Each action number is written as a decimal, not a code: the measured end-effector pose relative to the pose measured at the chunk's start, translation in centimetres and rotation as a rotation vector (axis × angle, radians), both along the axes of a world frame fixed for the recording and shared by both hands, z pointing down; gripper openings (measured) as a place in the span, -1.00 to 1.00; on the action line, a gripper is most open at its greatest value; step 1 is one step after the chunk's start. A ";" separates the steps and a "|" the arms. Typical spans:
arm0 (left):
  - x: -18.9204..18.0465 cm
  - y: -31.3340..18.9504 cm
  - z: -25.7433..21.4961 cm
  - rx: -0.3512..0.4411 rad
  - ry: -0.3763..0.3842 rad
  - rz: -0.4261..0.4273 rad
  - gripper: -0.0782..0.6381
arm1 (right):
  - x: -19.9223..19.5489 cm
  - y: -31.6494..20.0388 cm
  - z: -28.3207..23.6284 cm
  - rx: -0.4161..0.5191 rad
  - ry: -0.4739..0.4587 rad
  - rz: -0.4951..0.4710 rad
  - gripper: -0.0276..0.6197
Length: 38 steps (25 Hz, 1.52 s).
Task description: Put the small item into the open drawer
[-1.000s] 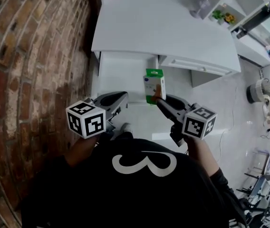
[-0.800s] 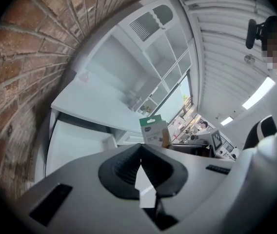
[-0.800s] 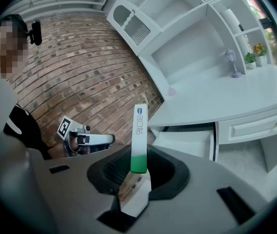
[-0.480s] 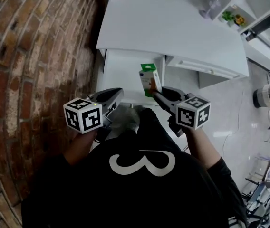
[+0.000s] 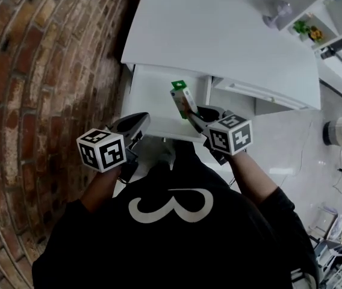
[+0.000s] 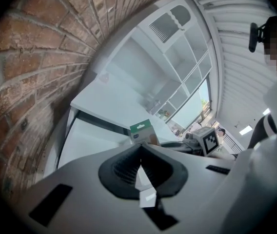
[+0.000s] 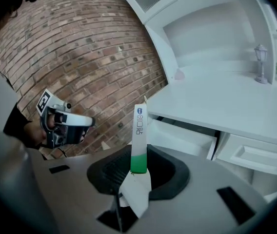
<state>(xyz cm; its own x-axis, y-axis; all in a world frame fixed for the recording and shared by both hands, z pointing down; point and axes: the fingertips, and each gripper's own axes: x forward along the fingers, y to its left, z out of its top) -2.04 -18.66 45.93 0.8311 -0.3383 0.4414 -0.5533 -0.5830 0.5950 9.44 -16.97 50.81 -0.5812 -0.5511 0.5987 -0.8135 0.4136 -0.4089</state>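
Observation:
A small white box with green ends (image 5: 182, 99) hangs tilted over the right part of the open white drawer (image 5: 156, 103) under the desk top. My right gripper (image 5: 195, 117) is shut on its lower end. In the right gripper view the box (image 7: 139, 136) stands edge-on between the pads of the right gripper (image 7: 138, 165), with the drawer (image 7: 180, 137) beyond it. My left gripper (image 5: 138, 123) is at the drawer's near left corner, jaws together and holding nothing. The left gripper view shows its pads (image 6: 128, 164) meeting, and the box (image 6: 144, 132) ahead.
A brick wall (image 5: 50, 71) runs along the left of the white desk (image 5: 219, 41). A shut drawer (image 5: 267, 95) lies to the right of the open one. A small lamp (image 7: 261, 62) and a pink item (image 7: 179, 74) stand on the desk. The person's dark torso (image 5: 171, 233) fills the near side.
The right gripper has carried the box a little left and forward, from the drawer's right edge to over its inside, and the box leans more. The left gripper has barely moved.

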 end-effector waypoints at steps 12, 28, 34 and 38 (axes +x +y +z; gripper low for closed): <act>-1.6 -2.3 1.5 -0.048 -0.025 -0.116 -0.78 | -1.7 -4.9 5.4 -0.055 0.125 -0.139 -0.62; -3.6 -3.5 3.4 -0.083 -0.072 -0.188 -0.78 | -3.1 -7.8 15.6 -0.166 0.271 -0.240 -0.62; -4.3 -3.9 4.3 -0.093 -0.089 -0.208 -0.78 | -2.8 -7.4 18.8 -0.211 0.336 -0.269 -0.61; -4.8 -3.8 5.1 -0.109 -0.098 -0.219 -0.78 | -2.2 -7.2 20.9 -0.225 0.421 -0.291 -0.61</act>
<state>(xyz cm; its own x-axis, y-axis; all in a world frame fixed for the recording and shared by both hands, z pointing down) -6.84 -22.48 51.07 0.6945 -0.4518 0.5599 -0.7175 -0.3781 0.5850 7.25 -24.15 71.73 -0.3756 -0.2352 0.8964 -0.7909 0.5855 -0.1778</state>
